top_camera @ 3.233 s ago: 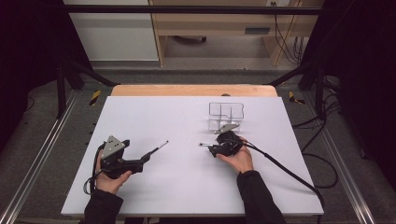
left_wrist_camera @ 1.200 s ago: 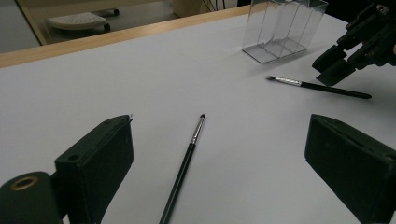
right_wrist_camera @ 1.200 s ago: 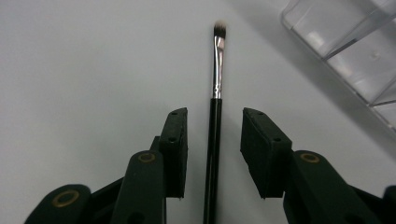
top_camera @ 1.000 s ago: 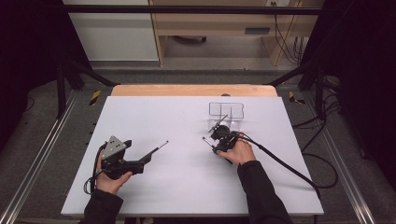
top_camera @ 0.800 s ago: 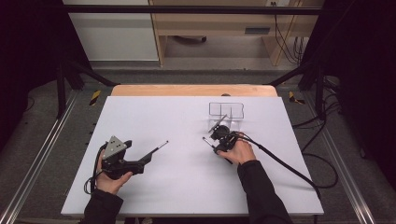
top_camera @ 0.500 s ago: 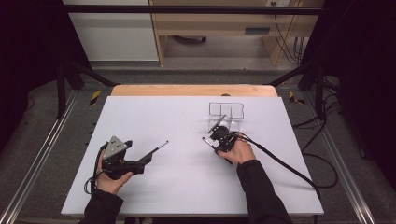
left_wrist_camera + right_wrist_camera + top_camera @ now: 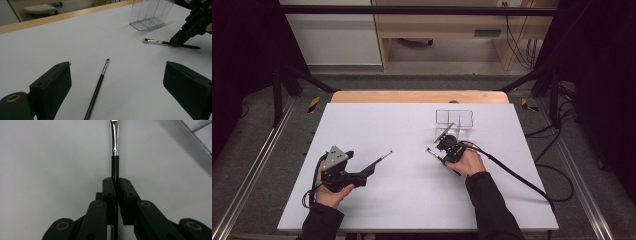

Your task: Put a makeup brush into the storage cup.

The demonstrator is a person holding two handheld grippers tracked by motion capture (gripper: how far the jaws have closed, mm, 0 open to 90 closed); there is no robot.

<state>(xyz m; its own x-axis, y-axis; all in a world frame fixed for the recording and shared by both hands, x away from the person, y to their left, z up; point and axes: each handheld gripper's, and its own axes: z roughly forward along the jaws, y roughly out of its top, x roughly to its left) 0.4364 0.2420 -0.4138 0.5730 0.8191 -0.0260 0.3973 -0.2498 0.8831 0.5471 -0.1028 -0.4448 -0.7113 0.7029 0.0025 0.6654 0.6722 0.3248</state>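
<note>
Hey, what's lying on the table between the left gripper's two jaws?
A black brush lies there loose, touching neither jaw of the open left gripper, as the left gripper view shows.

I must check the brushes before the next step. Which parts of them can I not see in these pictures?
- Right brush: in the right gripper view the top edge cuts off its bristle tip, and the shut fingers cover its handle.
- Left brush: in the left gripper view the bottom edge cuts off its handle end.
- High view: both brush tips are too small to judge.
</note>
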